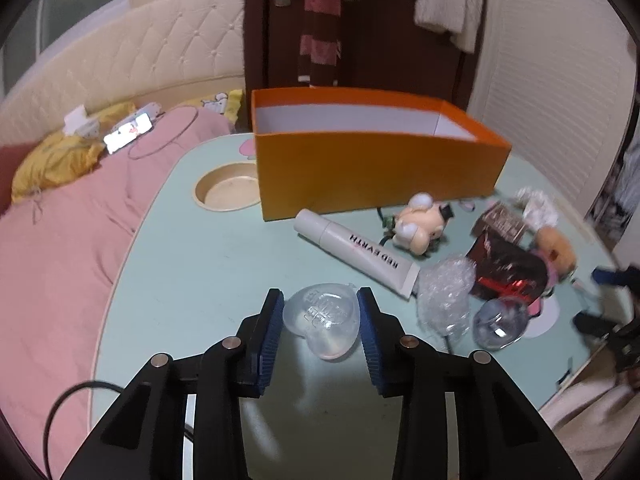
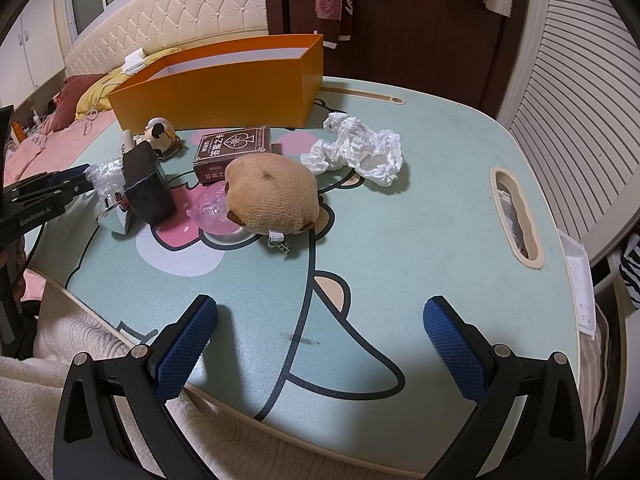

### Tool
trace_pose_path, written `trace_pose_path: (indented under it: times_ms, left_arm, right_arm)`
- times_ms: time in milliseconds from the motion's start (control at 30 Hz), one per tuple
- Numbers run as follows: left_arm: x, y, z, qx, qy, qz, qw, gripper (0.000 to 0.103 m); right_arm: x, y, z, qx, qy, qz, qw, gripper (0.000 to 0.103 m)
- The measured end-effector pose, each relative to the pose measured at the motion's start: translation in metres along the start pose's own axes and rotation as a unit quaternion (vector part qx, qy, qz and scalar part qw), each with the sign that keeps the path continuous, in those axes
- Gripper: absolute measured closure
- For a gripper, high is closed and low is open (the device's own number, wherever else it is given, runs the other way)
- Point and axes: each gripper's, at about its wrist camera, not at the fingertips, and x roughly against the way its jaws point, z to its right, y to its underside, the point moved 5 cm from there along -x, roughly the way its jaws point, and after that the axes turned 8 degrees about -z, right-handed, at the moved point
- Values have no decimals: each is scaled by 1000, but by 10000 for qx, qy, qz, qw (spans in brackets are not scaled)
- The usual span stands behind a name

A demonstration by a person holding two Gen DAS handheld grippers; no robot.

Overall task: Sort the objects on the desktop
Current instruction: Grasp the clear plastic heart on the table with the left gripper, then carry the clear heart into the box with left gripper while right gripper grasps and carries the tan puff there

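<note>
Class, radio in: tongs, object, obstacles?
Left tongs shut on clear heart capsule. Right tongs open, empty. Orange box ahead; tube between.

Black tongs (image 1: 321, 306); blue textured pads (image 2: 452, 338)

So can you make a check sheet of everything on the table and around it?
Surface: mint cartoon-print table.
Job's things: empty orange cardboard box; white cream tube; tan plush toy; brown card box; clear heart-shaped plastic case.
Clutter: crumpled white tissue; bubble wrap.
Grippers: left gripper around the heart case; right gripper open, empty.
Cables: black cable.
Surroundings: pink bedding.
</note>
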Motion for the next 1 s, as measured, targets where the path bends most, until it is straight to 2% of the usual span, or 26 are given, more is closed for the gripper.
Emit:
trace_pose_path:
  times_ms: [200, 300, 467, 600, 700, 867, 967, 1000]
  left_arm:
    - [13, 2, -4, 244, 217, 283, 9991, 68]
    - [21, 6, -1, 171, 141, 430, 9988, 68]
    - [23, 6, 4, 49, 163, 512, 9985, 68]
    - [22, 7, 5, 25, 208, 481, 9986, 68]
    - [24, 7, 4, 57, 245, 510, 9984, 68]
    - [22, 7, 3, 94, 274, 475, 9985, 68]
    - [22, 7, 4, 87, 274, 479, 9984, 68]
    - [22, 7, 4, 87, 279, 490, 9984, 68]
  right_arm:
    - [0, -1, -1, -3, -3, 4, 10000, 0]
    - [1, -1, -2, 11, -9, 19, 10000, 0]
    - [14, -10, -11, 204, -147, 377, 9990, 4]
    - [22, -31, -10, -48, -573, 624, 9964, 9]
    - [11, -46, -4, -481, -920, 515, 9933, 10]
    - [-11, -59, -7, -561, -889, 372, 9938, 24]
    - [-19, -58, -6, -683, -1059, 281, 9916, 35]
    - [-19, -58, -6, -715, -1147, 284, 9904, 44]
